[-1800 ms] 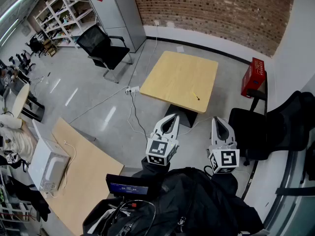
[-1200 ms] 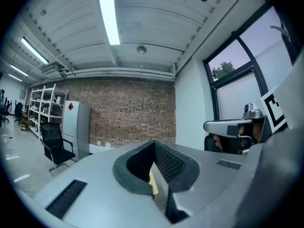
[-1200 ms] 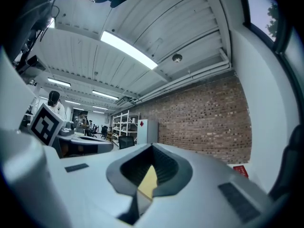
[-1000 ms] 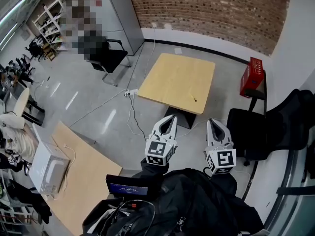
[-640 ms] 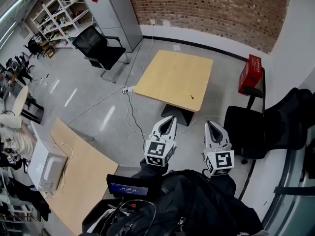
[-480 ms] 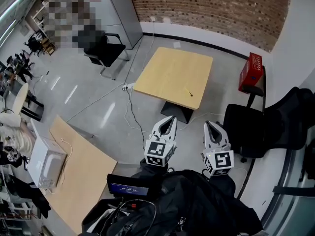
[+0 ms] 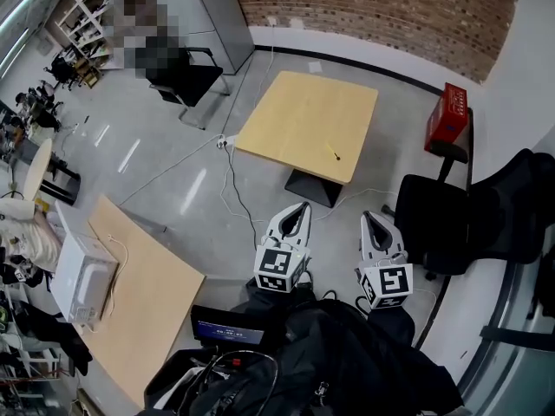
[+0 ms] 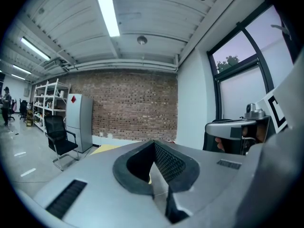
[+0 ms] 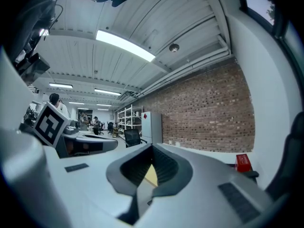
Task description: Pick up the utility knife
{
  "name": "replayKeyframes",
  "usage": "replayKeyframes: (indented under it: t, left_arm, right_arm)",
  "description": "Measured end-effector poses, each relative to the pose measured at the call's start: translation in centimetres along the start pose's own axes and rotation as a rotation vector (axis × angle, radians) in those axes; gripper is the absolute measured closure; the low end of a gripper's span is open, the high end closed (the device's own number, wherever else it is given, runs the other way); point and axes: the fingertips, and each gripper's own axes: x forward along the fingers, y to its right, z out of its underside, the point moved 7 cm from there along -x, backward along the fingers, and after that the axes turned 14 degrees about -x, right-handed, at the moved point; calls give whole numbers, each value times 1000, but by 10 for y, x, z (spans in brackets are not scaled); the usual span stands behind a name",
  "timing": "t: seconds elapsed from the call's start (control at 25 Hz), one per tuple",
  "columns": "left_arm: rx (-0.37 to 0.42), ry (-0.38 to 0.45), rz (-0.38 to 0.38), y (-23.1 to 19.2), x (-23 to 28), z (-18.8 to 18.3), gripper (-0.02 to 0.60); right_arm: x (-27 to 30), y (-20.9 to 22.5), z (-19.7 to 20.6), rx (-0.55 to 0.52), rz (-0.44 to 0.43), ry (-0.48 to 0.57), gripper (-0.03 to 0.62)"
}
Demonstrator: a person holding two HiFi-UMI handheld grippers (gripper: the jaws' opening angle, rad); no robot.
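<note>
The utility knife (image 7: 334,153) lies on the square wooden table (image 7: 295,120), close to its near edge and near right corner, well apart from both our grippers. Bare grey floor (image 7: 208,224) opens between us and the table, crossed by a white cable (image 7: 231,193) off the table's left corner. A black chair (image 7: 434,224) crowds the right side, a red box (image 7: 447,118) beyond it. Our left gripper (image 7: 301,207) and right gripper (image 7: 371,218) hang low in front of us, each with jaws closed tip to tip on nothing.
</note>
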Motion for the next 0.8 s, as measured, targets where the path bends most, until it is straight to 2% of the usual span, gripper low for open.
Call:
replayKeyframes:
  t: [0.16, 0.44, 0.8]
  left_arm:
    - [-1, 5, -2, -11, 9, -5, 581]
    - [0, 22, 39, -37, 47, -25, 581]
    - [-5, 24, 46, -95, 89, -52, 581]
  right_arm:
    - [15, -1, -2, -4, -3, -1, 591]
    - [58, 12, -9, -10, 26, -2, 591]
    - [132, 8, -23, -10, 20, 5, 591]
